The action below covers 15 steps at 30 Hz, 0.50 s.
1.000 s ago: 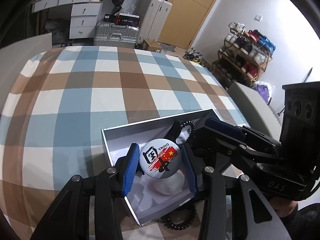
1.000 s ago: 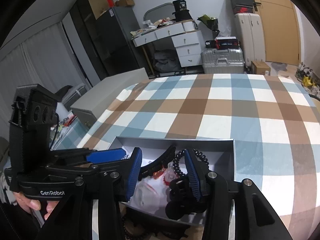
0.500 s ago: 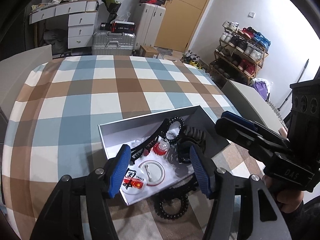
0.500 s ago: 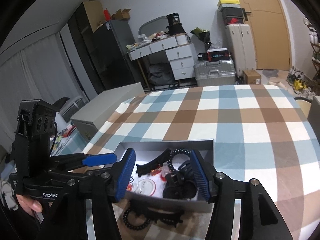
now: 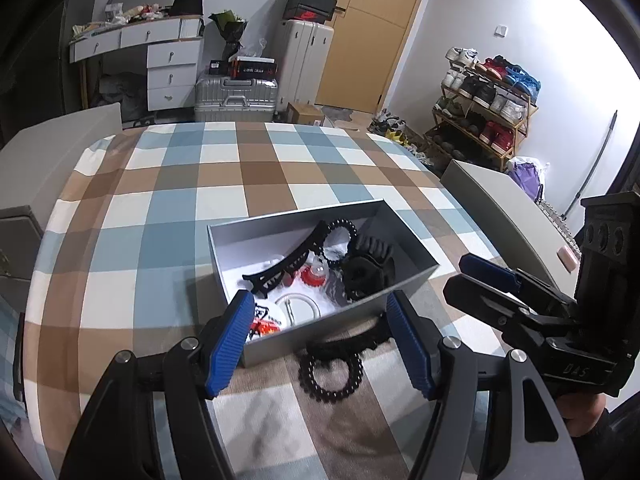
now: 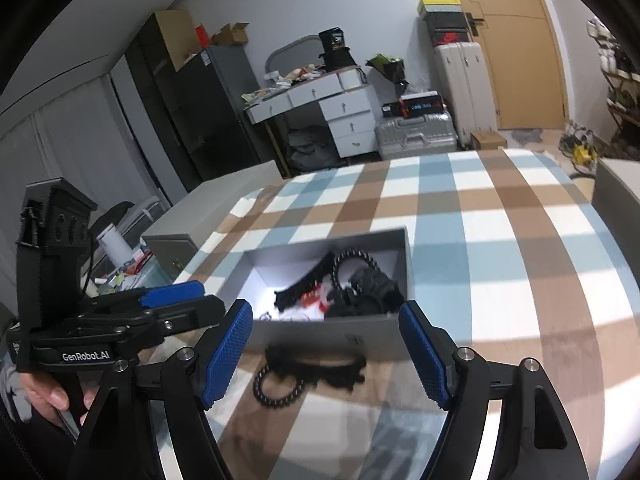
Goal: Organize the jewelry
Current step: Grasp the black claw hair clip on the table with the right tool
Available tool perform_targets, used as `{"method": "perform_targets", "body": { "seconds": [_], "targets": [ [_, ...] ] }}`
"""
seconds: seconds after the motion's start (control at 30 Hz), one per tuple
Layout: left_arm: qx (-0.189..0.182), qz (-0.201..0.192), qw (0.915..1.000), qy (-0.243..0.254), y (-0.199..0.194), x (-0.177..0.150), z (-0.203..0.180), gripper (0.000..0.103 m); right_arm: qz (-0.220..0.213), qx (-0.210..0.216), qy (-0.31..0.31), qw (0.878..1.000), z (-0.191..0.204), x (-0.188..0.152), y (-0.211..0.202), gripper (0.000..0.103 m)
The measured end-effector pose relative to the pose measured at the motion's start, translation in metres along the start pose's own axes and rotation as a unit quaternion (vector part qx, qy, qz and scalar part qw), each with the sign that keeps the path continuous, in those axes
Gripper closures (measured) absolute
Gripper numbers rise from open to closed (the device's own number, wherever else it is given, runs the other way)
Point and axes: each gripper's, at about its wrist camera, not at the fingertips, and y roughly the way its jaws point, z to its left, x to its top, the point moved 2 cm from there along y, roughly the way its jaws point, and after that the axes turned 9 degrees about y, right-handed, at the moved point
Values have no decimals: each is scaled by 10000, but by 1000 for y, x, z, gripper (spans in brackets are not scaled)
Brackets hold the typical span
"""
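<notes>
Evidently both tools hang empty above the sorting spot. From the left wrist, the left hand-held gripper (image 5: 320, 344) has its jaws opening with nothing pinched between them, poised over the near edge of the grey box (image 5: 404, 280), which sits on the checked counter (image 5: 168, 208). Inside the box lie a long black hair clip (image 5: 286, 262), a beaded ring (image 5: 340, 236), a dark scrunchie (image 5: 368, 268) and, in the near corner, round badges (image 5: 298, 308), gathered there presumably to keep small pieces together. Just outside the box's near wall a black beaded bracelet (image 5: 330, 372) and another dark piece rest on the counter, not yet put away. From the right wrist, the right hand-held gripper (image 6: 326, 352) likewise spreads, its jaws opening and empty, above that same bracelet (image 6: 280, 386) in front of the box (image 6: 320, 332); the left tool shows beside the box.
</notes>
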Motion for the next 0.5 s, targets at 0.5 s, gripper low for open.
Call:
{"method": "perform_targets", "body": {
  "seconds": [0.5],
  "targets": [
    [646,55,9970,-413,-2,-45,-2,19,456,-316,-60,9984,-6,-49,-3,21]
  ]
}}
